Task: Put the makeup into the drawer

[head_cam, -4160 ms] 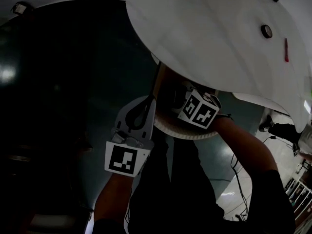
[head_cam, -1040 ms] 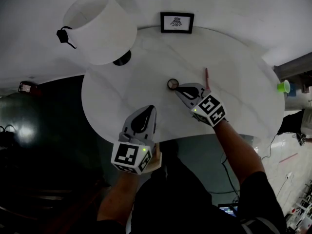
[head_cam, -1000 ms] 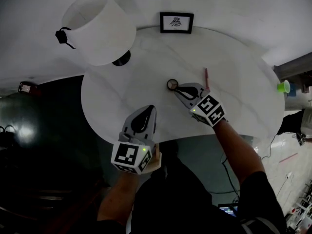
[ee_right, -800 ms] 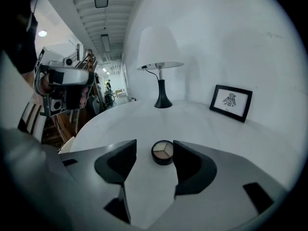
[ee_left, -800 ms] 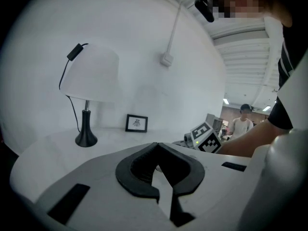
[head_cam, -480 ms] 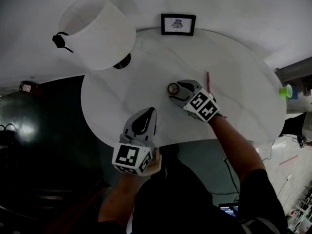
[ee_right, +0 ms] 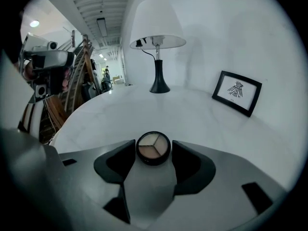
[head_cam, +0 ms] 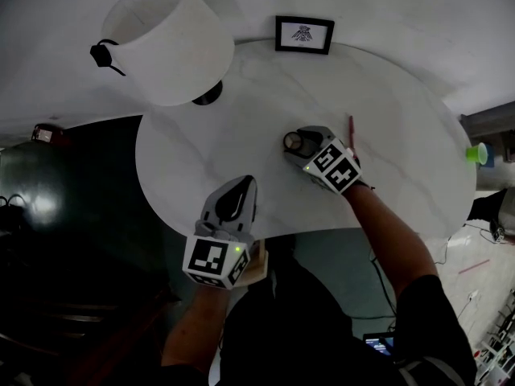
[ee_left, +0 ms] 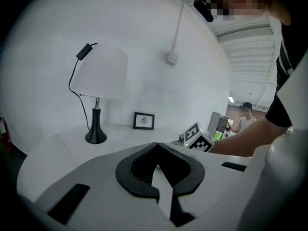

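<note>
A small round makeup compact [head_cam: 291,141] with three powder shades lies on the white marble table [head_cam: 402,135]. My right gripper [head_cam: 299,141] is tilted down over it and open. The compact [ee_right: 153,147] sits right between the two jaw tips, resting on the table, with both pads close beside its rim. My left gripper [head_cam: 242,182] hovers over the table's near edge, shut with nothing in it; in the left gripper view its tips [ee_left: 157,144] meet. A thin pink makeup pencil [head_cam: 352,129] lies just right of the right gripper.
A white-shaded lamp [head_cam: 173,43] stands at the table's back left. A small framed picture [head_cam: 304,34] stands at the back edge. A green cup [head_cam: 476,153] sits off the table's right side. A tan wooden edge [head_cam: 257,265] shows under the near rim.
The right gripper, shut beside the compact a second ago, has opened and sunk so its jaws now flank the compact. The left gripper has stayed put.
</note>
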`<state>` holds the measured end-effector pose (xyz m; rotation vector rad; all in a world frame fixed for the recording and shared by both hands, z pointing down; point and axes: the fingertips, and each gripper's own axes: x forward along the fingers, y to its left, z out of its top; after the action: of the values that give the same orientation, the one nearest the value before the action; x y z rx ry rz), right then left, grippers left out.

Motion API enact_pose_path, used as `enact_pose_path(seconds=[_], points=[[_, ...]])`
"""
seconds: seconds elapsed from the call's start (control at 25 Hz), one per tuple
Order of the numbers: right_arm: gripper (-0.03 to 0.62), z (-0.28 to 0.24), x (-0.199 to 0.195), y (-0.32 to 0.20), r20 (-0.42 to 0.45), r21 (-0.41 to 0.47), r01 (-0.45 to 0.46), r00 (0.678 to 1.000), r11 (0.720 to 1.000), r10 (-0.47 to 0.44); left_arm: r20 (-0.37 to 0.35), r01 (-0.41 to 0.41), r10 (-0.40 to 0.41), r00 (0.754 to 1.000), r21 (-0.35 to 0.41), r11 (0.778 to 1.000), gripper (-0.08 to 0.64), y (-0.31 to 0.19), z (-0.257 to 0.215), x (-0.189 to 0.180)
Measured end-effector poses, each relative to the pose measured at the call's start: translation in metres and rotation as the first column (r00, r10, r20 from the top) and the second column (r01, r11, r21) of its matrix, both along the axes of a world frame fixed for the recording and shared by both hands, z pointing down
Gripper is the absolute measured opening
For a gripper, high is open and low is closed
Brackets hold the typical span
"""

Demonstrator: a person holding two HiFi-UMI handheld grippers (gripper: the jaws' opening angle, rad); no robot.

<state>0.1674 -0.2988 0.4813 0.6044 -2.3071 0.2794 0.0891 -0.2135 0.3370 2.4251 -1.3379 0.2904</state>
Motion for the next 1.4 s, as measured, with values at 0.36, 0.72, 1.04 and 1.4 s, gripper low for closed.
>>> enact_pose_path(seconds=[0.36, 0.72, 1.04, 1.4], points=[[0.212, -0.001, -0.001, 0.003, -0.026, 0.046, 0.008, 1.0, 0.999, -0.006, -0.012, 0.041, -0.041, 0.999, 0.0, 0.999, 0.011, 0.019, 0.002, -0.015], [0.212, -0.039, -0.027, 0.046, 0.003, 0.093, 0.01, 1.0, 0.996, -0.01, -0.017, 0.057, -0.057, 0.998, 0.022, 0.998, 0.011, 0.07, -0.011, -0.055], [0.211, -0.072, -0.073, 0.118, 0.05, 0.102, 0.058, 0.997, 0.993, -0.064, -0.013, 0.094, -0.093, 0.996, 0.022, 0.995, 0.011, 0.13, -0.009, -0.106], [0.21, -0.07, -0.129, 0.211, 0.076, 0.074, 0.145, 0.986, 0.987, -0.15, 0.019, 0.101, -0.102, 0.995, 0.037, 0.994, 0.011, 0.192, -0.006, -0.15]])
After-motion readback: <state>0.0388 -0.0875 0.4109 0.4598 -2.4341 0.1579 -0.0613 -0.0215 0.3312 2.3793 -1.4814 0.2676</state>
